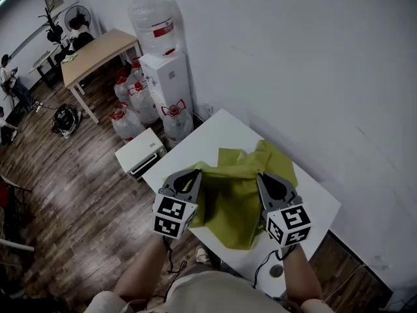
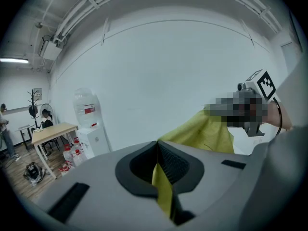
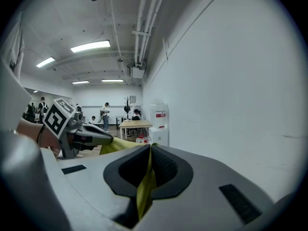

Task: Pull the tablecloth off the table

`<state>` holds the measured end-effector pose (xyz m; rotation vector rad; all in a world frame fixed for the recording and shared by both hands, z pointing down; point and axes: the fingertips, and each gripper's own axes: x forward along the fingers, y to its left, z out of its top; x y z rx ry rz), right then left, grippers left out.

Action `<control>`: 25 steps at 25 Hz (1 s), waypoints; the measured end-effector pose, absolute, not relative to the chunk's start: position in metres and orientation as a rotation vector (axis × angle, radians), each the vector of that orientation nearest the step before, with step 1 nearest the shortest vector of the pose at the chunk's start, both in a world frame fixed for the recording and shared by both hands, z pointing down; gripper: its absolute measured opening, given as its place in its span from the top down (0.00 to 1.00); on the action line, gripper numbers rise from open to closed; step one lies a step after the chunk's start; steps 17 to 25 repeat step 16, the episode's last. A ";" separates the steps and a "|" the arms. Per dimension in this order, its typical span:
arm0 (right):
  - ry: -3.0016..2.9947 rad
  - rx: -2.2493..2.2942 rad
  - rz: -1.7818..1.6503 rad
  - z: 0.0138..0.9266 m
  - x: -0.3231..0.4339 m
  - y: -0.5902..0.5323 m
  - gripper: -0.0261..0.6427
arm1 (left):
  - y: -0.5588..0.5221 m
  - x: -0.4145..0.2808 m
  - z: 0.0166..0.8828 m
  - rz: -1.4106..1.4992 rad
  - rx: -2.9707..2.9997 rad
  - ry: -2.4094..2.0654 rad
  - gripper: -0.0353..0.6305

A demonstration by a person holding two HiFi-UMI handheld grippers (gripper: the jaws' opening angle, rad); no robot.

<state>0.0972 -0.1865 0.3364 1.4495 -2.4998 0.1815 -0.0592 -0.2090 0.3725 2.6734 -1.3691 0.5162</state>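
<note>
Over table (image 1: 216, 130), yellow-green tablecloth (image 1: 236, 197), edge spanning left tool (image 1: 197, 173) to right tool (image 1: 259, 175)

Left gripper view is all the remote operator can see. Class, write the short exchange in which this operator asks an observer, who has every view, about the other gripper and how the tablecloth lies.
Operator: The left gripper pinches the tablecloth. Does the right gripper hold it too?
Observer: Yes. Its own view shows its fingers shut on a yellow-green fold of the cloth.
Operator: How does the cloth lie on the table?
Observer: The head view shows it crumpled between both grippers, not spread. The white top's far corner and right side are bare.
</note>
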 end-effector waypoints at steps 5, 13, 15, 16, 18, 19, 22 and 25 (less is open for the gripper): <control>-2.507 1.440 0.191 0.338 0.098 -0.187 0.92 | -0.209 -0.059 0.373 0.508 2.665 -1.372 0.92; -2.518 1.434 0.202 0.336 0.096 -0.185 0.92 | -0.205 -0.061 0.371 0.514 2.666 -1.367 0.92; -2.519 1.432 0.203 0.335 0.095 -0.186 0.92 | -0.205 -0.062 0.369 0.514 2.665 -1.369 0.92; -2.519 1.431 0.203 0.334 0.095 -0.187 0.92 | -0.206 -0.063 0.368 0.514 2.664 -1.370 0.92; -2.519 1.431 0.203 0.334 0.095 -0.187 0.92 | -0.206 -0.063 0.368 0.514 2.664 -1.370 0.92; -2.519 1.431 0.203 0.334 0.095 -0.187 0.92 | -0.206 -0.063 0.368 0.514 2.664 -1.370 0.92; -2.519 1.431 0.203 0.334 0.095 -0.187 0.92 | -0.206 -0.063 0.368 0.514 2.664 -1.370 0.92; -2.519 1.431 0.203 0.334 0.095 -0.187 0.92 | -0.206 -0.063 0.368 0.514 2.664 -1.370 0.92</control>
